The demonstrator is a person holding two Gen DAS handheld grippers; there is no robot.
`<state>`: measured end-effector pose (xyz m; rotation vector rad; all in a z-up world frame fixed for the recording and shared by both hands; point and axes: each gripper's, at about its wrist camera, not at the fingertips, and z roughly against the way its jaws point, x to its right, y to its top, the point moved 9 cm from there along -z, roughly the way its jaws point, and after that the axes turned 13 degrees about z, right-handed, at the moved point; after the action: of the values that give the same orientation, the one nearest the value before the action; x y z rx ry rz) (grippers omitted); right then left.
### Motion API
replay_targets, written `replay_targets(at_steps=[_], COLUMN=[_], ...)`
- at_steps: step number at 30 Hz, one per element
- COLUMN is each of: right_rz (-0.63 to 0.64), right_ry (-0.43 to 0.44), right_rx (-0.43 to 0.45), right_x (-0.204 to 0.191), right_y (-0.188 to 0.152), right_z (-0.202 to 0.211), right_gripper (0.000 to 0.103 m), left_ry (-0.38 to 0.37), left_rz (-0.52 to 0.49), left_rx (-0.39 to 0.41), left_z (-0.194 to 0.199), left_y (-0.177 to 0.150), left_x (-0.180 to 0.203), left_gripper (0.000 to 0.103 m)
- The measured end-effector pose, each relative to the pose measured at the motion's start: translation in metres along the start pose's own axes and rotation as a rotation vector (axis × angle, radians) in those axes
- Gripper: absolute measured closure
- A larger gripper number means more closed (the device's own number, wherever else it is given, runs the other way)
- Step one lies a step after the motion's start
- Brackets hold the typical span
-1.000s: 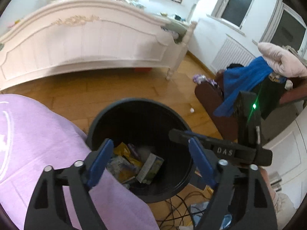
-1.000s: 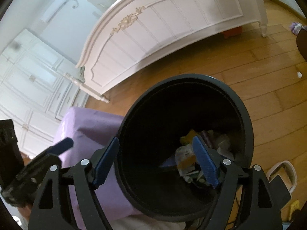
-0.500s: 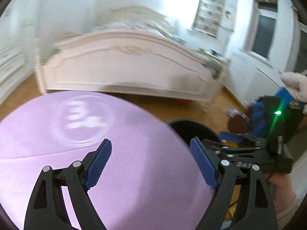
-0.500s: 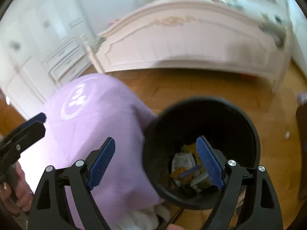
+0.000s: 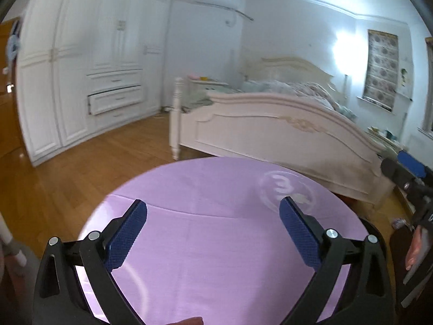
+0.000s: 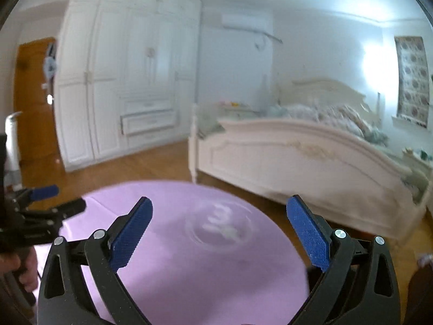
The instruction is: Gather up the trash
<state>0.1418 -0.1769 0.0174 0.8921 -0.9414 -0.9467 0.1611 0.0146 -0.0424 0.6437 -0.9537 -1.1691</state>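
Where things stand: while both grippers point out across the bedroom, no trash is in either one, so the step in hand reads as a search for the next piece to collect.
Left gripper: the left gripper (image 5: 213, 211) has its blue fingers (image 5: 125, 233) spread wide and opening further, with nothing between them.
Right gripper: the right gripper (image 6: 219, 214) is the same, fingers (image 6: 308, 233) wide apart, jaws opening, nothing held.
Beneath them: a round lilac-covered worktop (image 5: 222, 257) with a pale printed ring lies under both grippers; its cloth looks bare.
Bin: only a dark curved edge, probably the trash bin (image 5: 374, 230), shows past the worktop's right rim in the left view; its contents are hidden.
Trash: one small pale scrap (image 5: 397, 222) lies on the wooden floor (image 5: 67, 178) near the foot of the bed (image 5: 284, 132), to the right; it is too small and blurred to say what it is. No other litter is plain to see.
Room: a white wardrobe (image 5: 89, 81) with one drawer pulled out stands on the left wall.
Next move, as a judgement: swing a gripper down toward that scrap on the right, close on it, then carry it to the bin.
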Motion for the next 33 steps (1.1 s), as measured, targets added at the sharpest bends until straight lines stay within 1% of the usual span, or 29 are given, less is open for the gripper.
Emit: replay_targets(at_steps=[2,5,9,14,21,33], right_rz=[-0.010,-0.025,-0.055,-0.097,-0.138,-0.172], right_ry=[-0.003,-0.026,-0.062,-0.093,-0.100,-0.083], right_rx=[0.019,0.036,0.037,0.031,0.006,-0.043], right_x=[-0.009,-0.019,-0.015,-0.002,0.006,0.008], right_y=[0.006,0.011,0.004,-0.005,-0.023,-0.046], right_z=[-0.001,-0.002,0.001,0.002,0.004,-0.005], right_gripper=[0.005,0.005,0.005,0.005,0.005,0.005], left_ry=[0.008,-0.001,-0.014,-0.031,-0.045,-0.058], left_rz=[0.003,0.008,-0.010,-0.030,-0.050,-0.083], left_rx=[0.003,0.003,0.003,-0.004,-0.009,-0.044], left_z=[0.001,0.003,0.002,-0.002,-0.003,-0.009], left_y=[0.000,-0.003,-0.005,-0.009,-0.013,-0.025], left_x=[-0.007,-0.015,-0.019,-0.015,-0.009,-0.002], left_gripper=[0.006,0.006,0.006,0.006,0.006,0.006])
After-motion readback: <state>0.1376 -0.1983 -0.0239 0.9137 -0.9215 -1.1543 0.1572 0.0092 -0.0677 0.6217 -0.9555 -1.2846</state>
